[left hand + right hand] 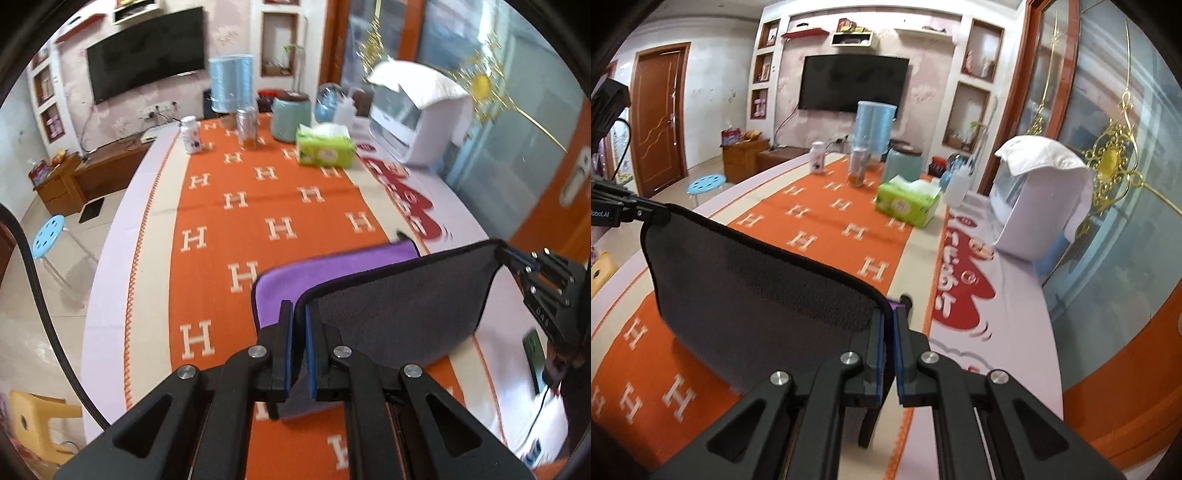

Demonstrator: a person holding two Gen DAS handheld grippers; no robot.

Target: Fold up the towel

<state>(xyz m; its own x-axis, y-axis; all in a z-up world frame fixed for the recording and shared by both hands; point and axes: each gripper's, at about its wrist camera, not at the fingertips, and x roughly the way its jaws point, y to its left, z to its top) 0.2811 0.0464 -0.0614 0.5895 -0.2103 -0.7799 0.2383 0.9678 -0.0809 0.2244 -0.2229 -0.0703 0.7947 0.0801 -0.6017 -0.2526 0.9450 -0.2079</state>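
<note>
The towel (399, 295) is grey on one side and purple on the other, with a dark hem. It hangs lifted above the orange H-pattern table cloth (258, 206). My left gripper (299, 314) is shut on one top corner. My right gripper (889, 314) is shut on the other top corner and shows at the right edge of the left wrist view (517, 258). The grey face of the towel (757, 280) stretches between both grippers; the left gripper shows at the left edge of the right wrist view (646, 214). The purple side (332, 266) shows behind the grey.
A green tissue box (325, 147), a teal pot (290, 116), a glass jar (246, 127) and a white bottle (190, 134) stand at the table's far end. A white appliance (417, 118) stands at the far right. A blue stool (48, 236) stands on the floor to the left.
</note>
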